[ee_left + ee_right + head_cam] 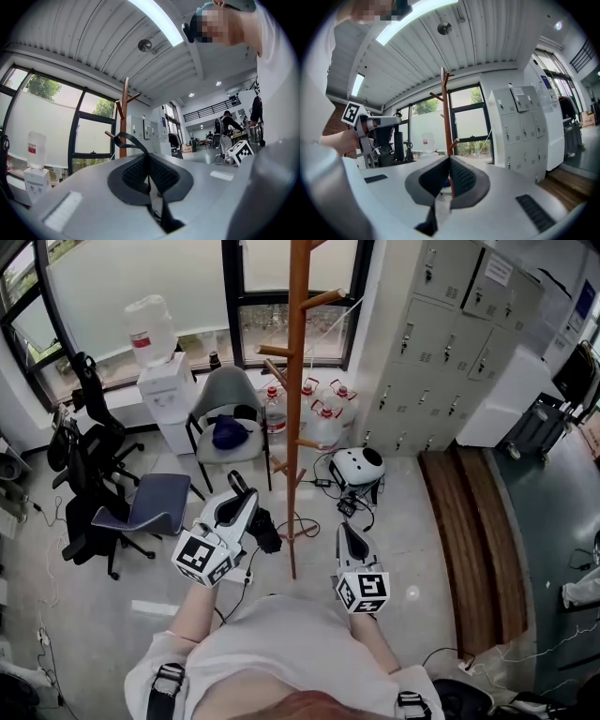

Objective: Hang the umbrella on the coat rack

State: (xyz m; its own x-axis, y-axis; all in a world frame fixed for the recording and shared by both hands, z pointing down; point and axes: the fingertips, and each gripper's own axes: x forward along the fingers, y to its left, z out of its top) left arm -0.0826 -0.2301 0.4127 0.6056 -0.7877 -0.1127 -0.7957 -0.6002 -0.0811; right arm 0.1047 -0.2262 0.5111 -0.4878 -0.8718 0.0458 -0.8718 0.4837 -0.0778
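Left gripper view: left gripper (147,161) pinches the umbrella strap (136,142).

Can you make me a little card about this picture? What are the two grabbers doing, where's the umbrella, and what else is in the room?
Left gripper: jaws together, pinching a black strap that loops up out of them
Umbrella: small, black, folded, hanging by the left gripper, not on the rack yet
Right gripper: jaws together, nothing in them
Coat rack: tall, wooden, upright, just ahead of both grippers; nothing hangs on the pegs in view
Behind it: grey chair, water dispenser, lockers
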